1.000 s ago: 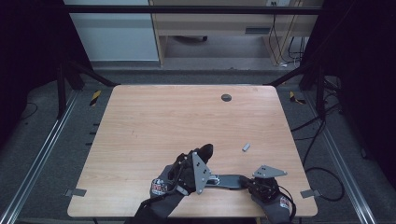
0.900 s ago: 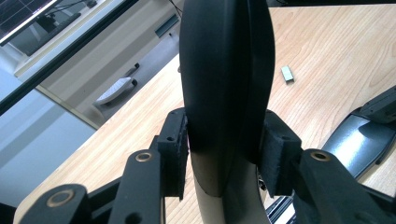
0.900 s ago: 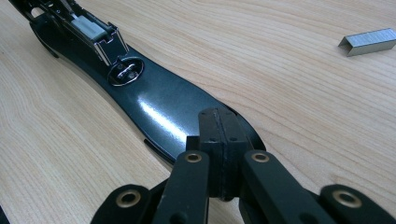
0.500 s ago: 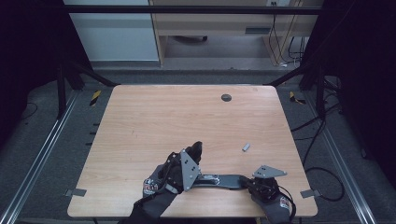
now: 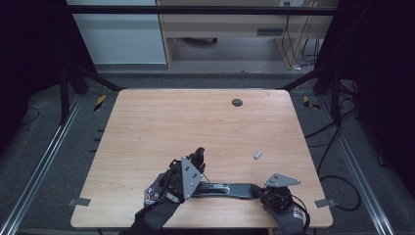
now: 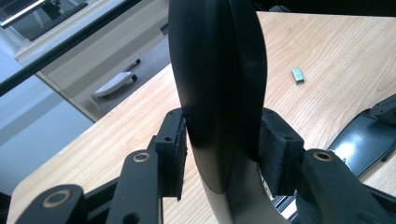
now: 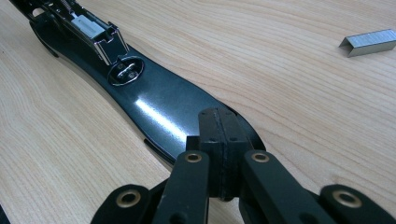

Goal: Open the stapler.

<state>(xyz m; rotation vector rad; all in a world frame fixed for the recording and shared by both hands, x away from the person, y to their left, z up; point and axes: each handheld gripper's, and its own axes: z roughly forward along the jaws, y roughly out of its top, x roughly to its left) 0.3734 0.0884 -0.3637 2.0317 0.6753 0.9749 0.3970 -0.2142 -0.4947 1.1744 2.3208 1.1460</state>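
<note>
Stapler (image 5: 222,189): black, opened up; the base lies flat near the desk's front edge, a bit right of the middle, while the top arm (image 6: 217,88) is swung up and stands nearly upright at the left end.
Left gripper (image 5: 195,164): clamped on the raised top arm, one pad seen pressed to each side of it in the left gripper view.
Right gripper (image 7: 218,140): jaws brought fully together, pads touching, tips set down on the base's right end; whether anything thin is pinched between them can't be made out.
Hidden bits: the hinge is covered by the left gripper and hand in the high view; the arm's lower end is cut off at the bottom of the left gripper view.
Magazine channel (image 7: 91,25): metal track exposed on the base, a silvery block seen inside; whether that's staples or the pusher can't be told. A round anvil plate (image 7: 125,71) sits just beside it.
Staple strip (image 5: 258,154): one, loose on the desk, well apart from the stapler, toward the right edge.
Dark round spot (image 5: 237,102): one, near the back edge; too small to tell more.
Desk (image 5: 156,127): light wood.
Count: one stapler, one strip, two grippers.
</note>
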